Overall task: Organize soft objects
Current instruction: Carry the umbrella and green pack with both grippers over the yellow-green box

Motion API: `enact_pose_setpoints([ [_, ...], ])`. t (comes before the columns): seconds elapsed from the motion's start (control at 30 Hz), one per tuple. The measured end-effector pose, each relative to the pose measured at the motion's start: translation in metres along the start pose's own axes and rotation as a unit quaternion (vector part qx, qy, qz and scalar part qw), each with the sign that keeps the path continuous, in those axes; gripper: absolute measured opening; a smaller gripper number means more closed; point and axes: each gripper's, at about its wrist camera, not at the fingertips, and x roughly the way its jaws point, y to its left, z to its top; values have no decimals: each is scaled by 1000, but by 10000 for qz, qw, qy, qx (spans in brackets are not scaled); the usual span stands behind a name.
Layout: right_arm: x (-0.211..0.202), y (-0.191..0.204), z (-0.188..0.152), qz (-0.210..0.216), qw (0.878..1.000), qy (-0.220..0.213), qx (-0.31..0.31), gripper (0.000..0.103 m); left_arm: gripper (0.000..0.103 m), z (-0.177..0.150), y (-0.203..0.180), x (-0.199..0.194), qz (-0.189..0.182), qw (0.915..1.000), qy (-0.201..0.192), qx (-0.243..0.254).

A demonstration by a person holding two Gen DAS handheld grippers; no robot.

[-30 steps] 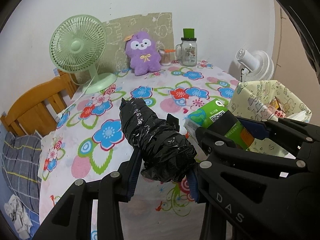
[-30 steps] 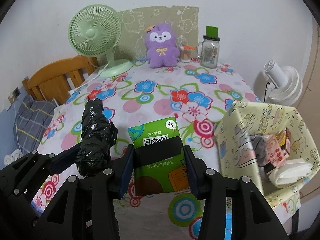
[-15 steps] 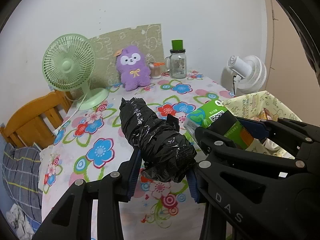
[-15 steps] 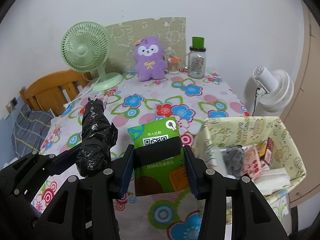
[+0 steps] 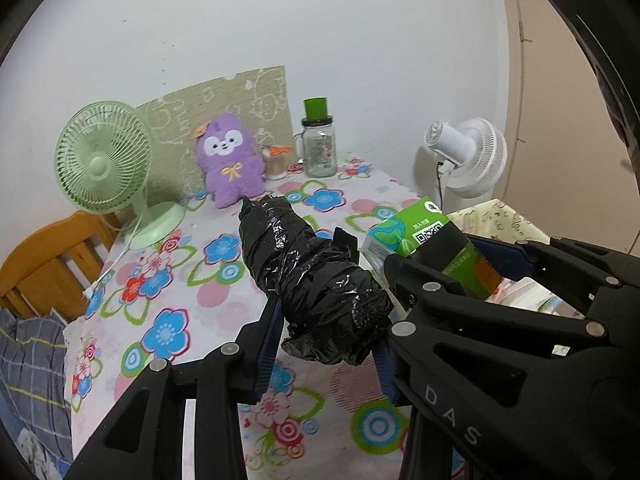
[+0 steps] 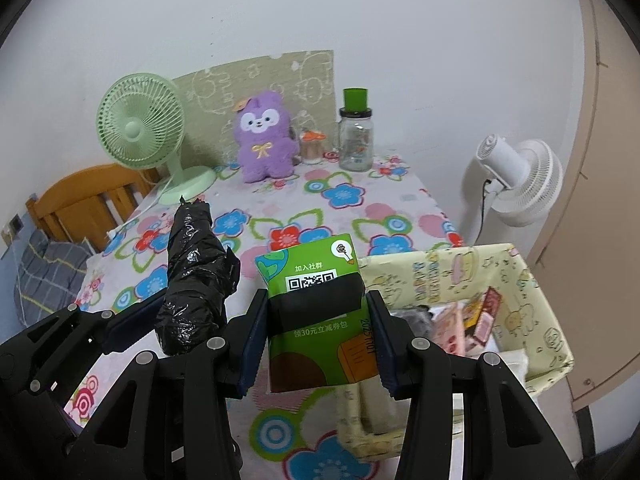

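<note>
Left wrist view: left gripper [image 5: 326,344] pinched the black plastic-bag roll [image 5: 308,276], its long axis running up and away from the claw, lifted above the flowered tablecloth [image 5: 168,304]. The cloth bin [image 5: 500,220] lay off to the right, behind the other claw.

Right wrist view: right gripper [image 6: 318,340] was clamped on the upright green tissue pack [image 6: 316,308], also off the table. The bin [image 6: 528,320] sat just right of it, nearer this hand, already holding packets and tissues; the contents were partly hidden.

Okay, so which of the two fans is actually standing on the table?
The green fan, whose base rests on the flowered tablecloth beside the purple plush. The white fan stands beyond the table's right edge.
</note>
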Motion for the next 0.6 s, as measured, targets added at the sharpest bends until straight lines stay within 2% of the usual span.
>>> enact_pose_setpoints([
  [0.6, -1, -63, -6, -452, 9983, -12, 368, 51, 43, 17, -54, 16, -481, 9984, -1, 287],
])
